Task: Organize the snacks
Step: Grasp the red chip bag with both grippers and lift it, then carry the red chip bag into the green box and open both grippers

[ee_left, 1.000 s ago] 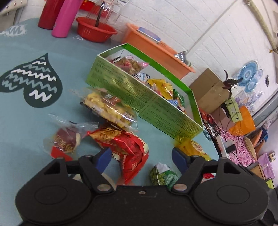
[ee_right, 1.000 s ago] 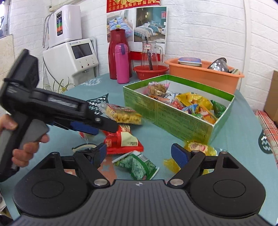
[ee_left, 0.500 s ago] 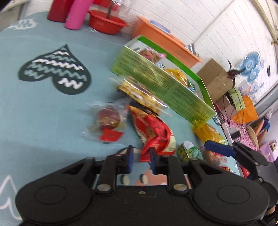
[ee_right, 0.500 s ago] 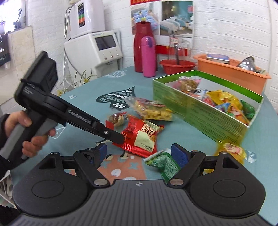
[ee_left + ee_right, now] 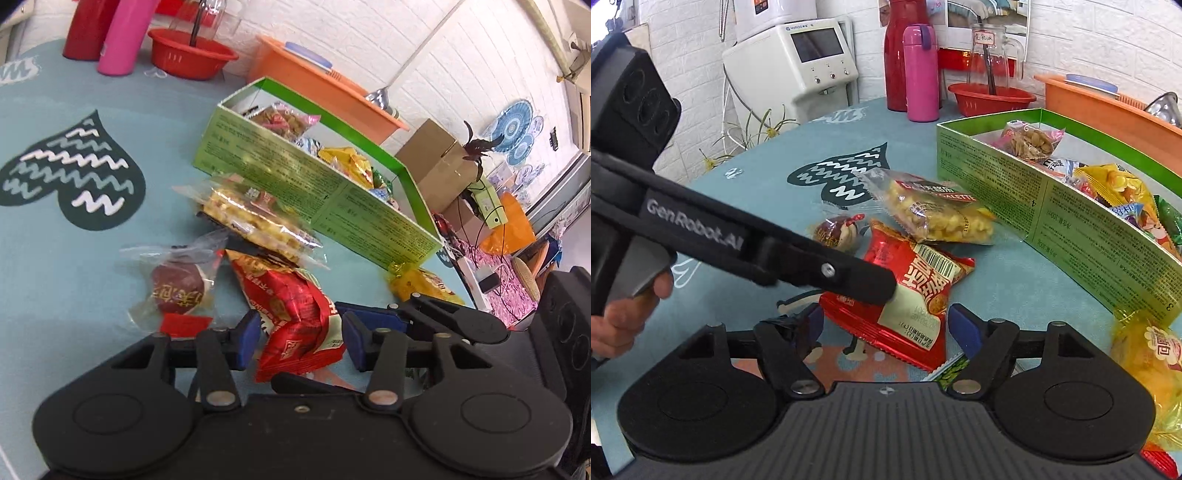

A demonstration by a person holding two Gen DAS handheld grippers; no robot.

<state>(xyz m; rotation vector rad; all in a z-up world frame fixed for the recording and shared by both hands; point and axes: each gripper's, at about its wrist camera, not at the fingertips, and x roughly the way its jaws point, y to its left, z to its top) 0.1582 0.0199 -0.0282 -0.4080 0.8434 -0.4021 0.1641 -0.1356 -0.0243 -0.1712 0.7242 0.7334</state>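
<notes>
A red snack packet lies on the teal tablecloth between the fingers of my left gripper, whose jaws stand partly open around it. In the right wrist view the same packet lies between the fingers of my open right gripper, with the left gripper's finger on its left side. A green open box holds several snacks. Loose on the cloth are a clear pack of yellow puffs, a small round dark-red sweet, a green packet and a yellow packet.
A red flask, pink flask, red bowl with a glass jug, and an orange basin stand at the table's back. A white appliance stands beyond the table's left edge. Cardboard boxes sit off the table's right side.
My left gripper shut, then reopened part way around the red packet. Both grippers moved in on that packet; the right gripper now straddles it from the near side.
</notes>
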